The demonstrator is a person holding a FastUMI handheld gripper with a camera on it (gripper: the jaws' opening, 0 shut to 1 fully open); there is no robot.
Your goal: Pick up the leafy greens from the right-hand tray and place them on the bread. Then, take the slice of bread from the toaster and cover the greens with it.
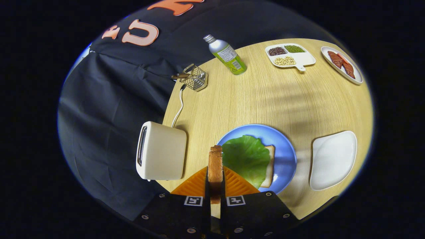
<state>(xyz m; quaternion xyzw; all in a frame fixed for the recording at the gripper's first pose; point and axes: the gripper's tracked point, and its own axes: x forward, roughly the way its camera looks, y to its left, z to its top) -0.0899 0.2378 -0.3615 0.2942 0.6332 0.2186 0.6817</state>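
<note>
My gripper (pixel 215 186) is shut on a toasted slice of bread (pixel 215 164), held edge-on and upright between both fingers. Just ahead and slightly right of it lies a blue plate (pixel 285 146) with a slice of bread (pixel 270 166) on it, mostly covered by a green leaf (pixel 245 157). The cream toaster (pixel 162 151) stands left of the fingers near the table's edge, its slot facing away to the left. The white tray (pixel 333 159) lies right of the plate with nothing on it.
Beyond the plate stand a green bottle (pixel 228 57), a small wire basket (pixel 195 78), a divided dish of beans (pixel 289 55) and a plate of red meat slices (pixel 342 63). The toaster's white cord (pixel 179 108) runs along the table's left edge.
</note>
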